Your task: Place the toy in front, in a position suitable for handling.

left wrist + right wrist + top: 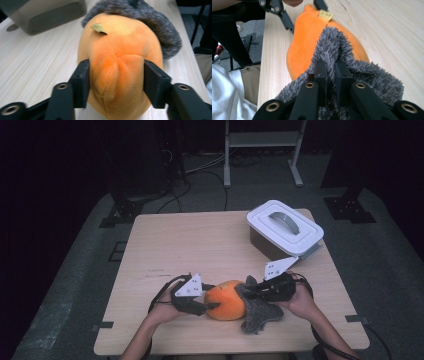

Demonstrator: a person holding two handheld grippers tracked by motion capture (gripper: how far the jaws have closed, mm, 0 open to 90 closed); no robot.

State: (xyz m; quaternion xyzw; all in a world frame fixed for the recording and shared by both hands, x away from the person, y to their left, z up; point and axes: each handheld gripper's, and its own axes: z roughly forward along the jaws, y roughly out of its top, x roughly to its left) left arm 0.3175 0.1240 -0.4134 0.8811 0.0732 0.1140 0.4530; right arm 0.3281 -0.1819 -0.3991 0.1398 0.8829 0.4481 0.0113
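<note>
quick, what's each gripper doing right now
left gripper: closed on the orange plush, pads pressing its sides
right gripper: shut, pinching the grey furry cover

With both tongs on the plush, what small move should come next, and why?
Probably the right tongs should draw the grey furry cover a little further off the orange plush. They are shut on a fold of it, while the left tongs press the plush's sides and can brace it; the cover is only partly off.
</note>
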